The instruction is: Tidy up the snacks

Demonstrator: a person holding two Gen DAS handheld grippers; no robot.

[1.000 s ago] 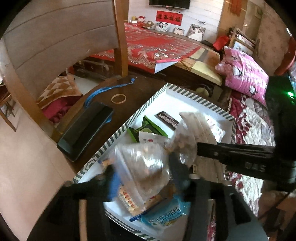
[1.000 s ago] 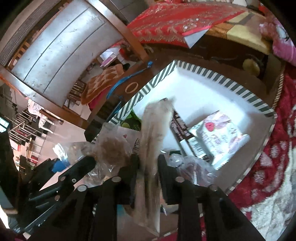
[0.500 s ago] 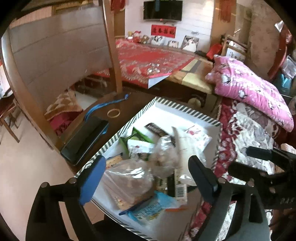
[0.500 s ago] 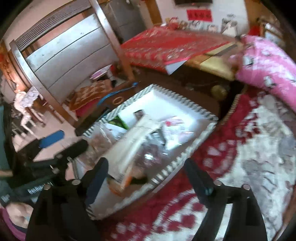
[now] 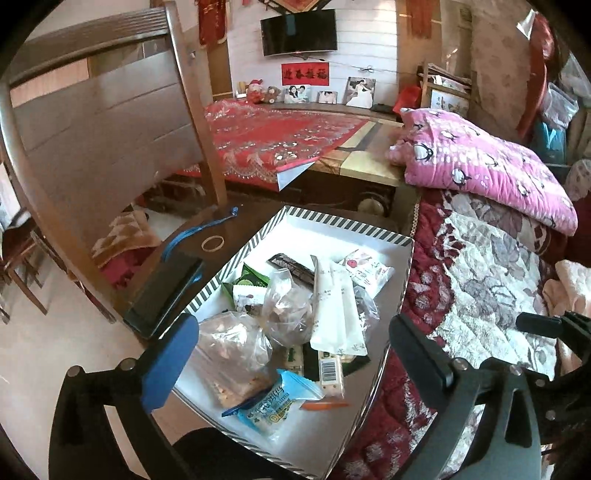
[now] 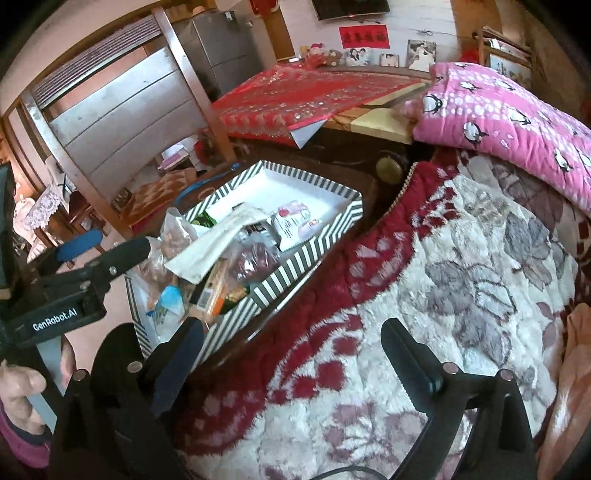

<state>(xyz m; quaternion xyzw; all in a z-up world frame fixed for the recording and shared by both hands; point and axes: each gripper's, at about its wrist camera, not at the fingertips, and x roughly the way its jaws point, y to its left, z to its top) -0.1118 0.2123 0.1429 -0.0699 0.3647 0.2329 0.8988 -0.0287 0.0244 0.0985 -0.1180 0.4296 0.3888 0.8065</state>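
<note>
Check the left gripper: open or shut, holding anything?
Open and empty. In the left wrist view the left gripper has its fingers spread wide above the striped box, with the clear snack bag lying loose below.

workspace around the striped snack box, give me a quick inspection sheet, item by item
Surface: dark wooden table, with the box on it beside a red floral blanket.
Job's things: striped box holds the snacks: clear bags, a long white packet, a blue packet, green packets, a dark bar, a white pouch with red print. The far end of the box is bare.
Clutter: black phone, rubber band, blue lanyard on the table.
Grippers: left gripper open above the box, holding nothing; right gripper open over the blanket, holding nothing.
Cables: nothing seen.
Surroundings: wooden chair, pink penguin quilt, red cloth, wall television.
</note>
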